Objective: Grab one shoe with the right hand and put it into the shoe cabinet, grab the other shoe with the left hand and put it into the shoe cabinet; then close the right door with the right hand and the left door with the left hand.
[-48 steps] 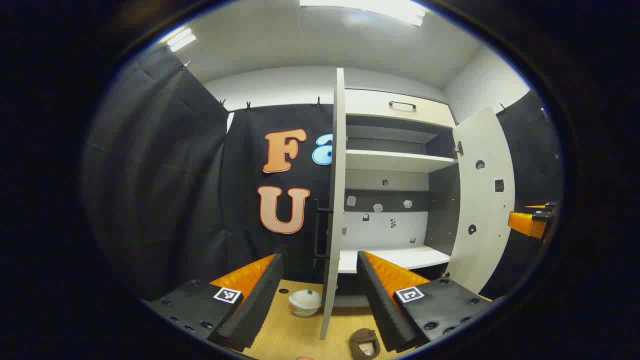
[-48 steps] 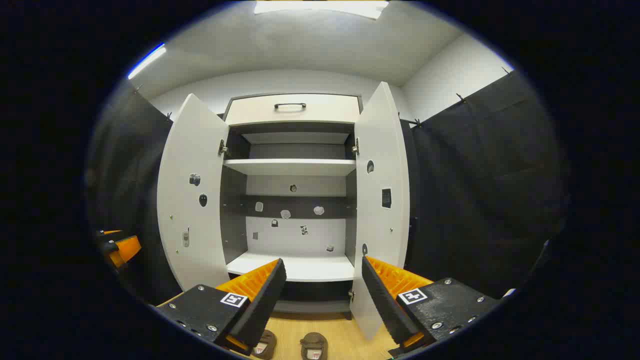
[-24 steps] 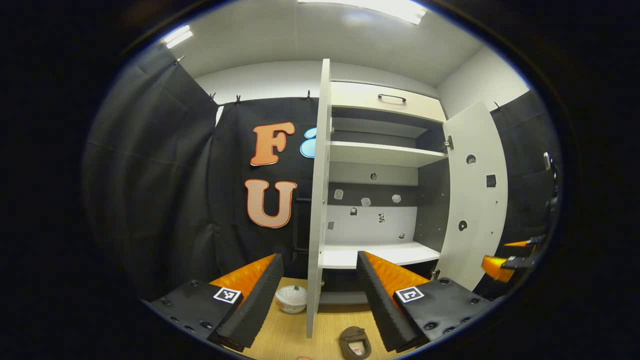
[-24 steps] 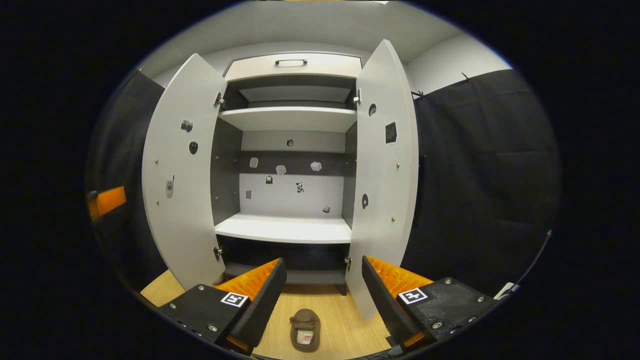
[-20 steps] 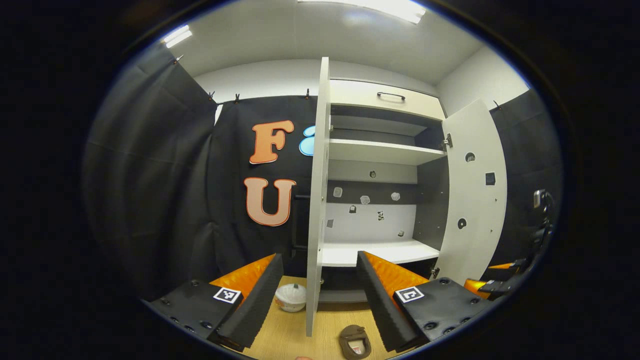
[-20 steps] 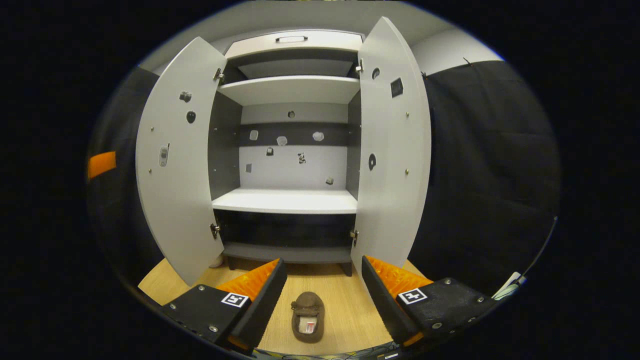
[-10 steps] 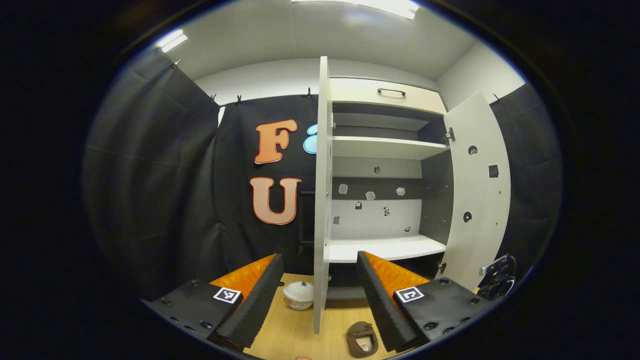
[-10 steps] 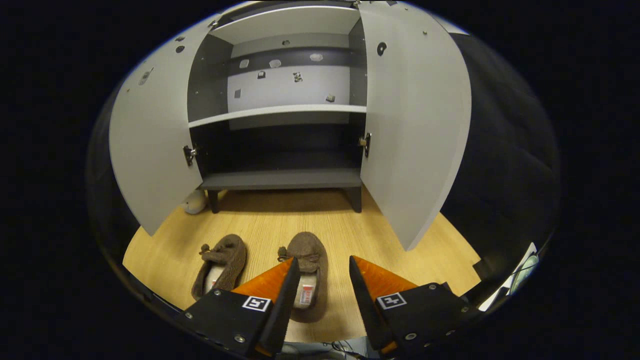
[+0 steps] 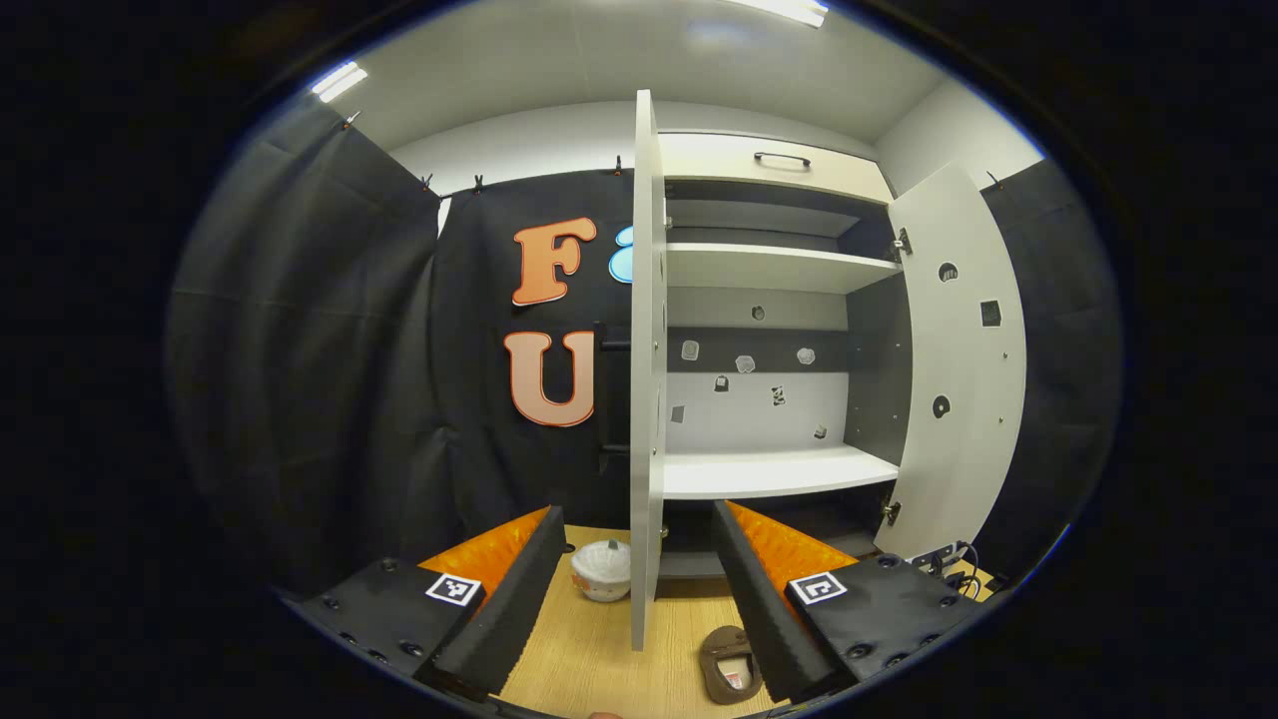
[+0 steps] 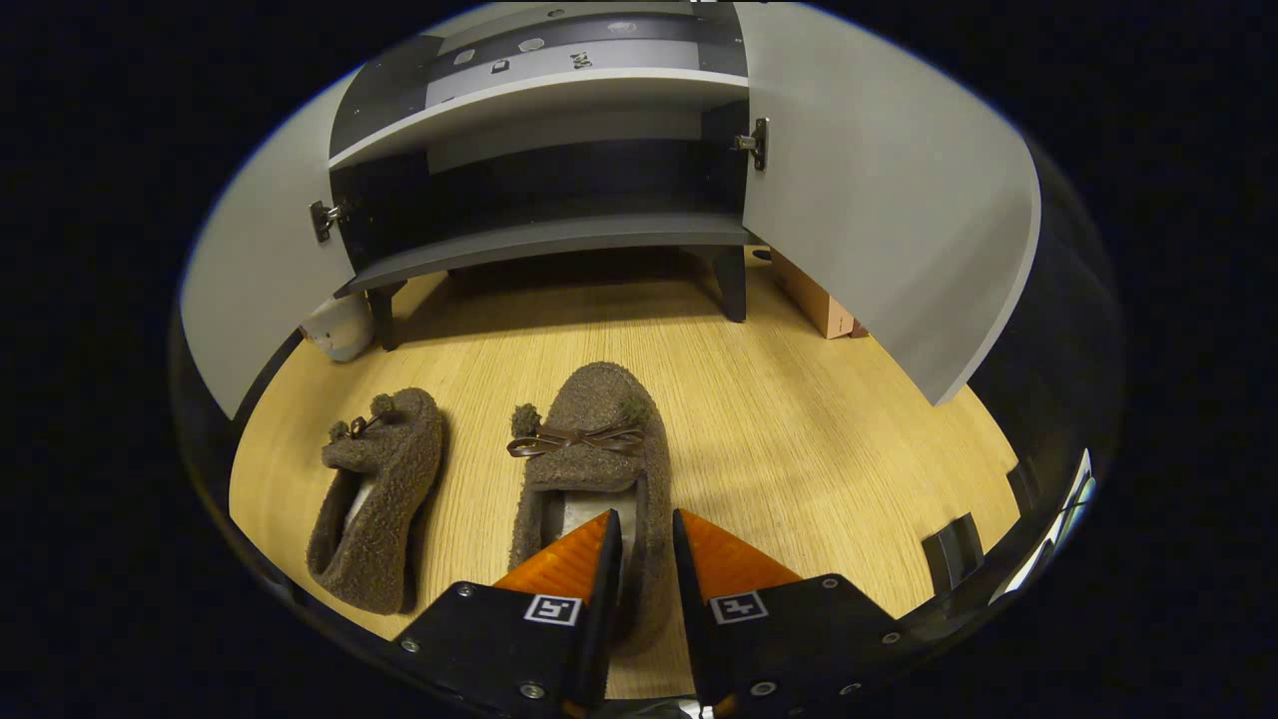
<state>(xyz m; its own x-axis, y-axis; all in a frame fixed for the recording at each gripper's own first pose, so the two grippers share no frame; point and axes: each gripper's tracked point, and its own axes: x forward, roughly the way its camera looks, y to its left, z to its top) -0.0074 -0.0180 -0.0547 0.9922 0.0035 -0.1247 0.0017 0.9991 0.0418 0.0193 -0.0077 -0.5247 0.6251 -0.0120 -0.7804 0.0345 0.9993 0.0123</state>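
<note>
- The right-hand shoe (image 10: 589, 469), a fuzzy brown slipper with a bow, lies on the wooden floor (image 10: 799, 419) in front of the shoe cabinet (image 10: 539, 240), toe toward it.
- The right gripper (image 10: 639, 569) has its fingers drawn close together over the heel end, straddling the slipper's side wall; whether both press on it I cannot tell, so a firm hold is not certain.
- The other shoe (image 10: 379, 494) sits just beside it to the left on the floor, untouched, also toe toward the cabinet.
- Both cabinet doors stand wide open: the right door (image 10: 879, 200) and the left door (image 10: 240, 310) flank the dark bottom shelf.
- The left gripper (image 9: 634, 584) hangs with fingers well apart and nothing between them, facing the edge of the left door, with one shoe on the floor below it.
- A small white pot (image 9: 602, 570) stands on the floor by the cabinet's left foot.
- My reading: the task is at its very first step. No shoe is inside yet, and both doors remain to be closed.
</note>
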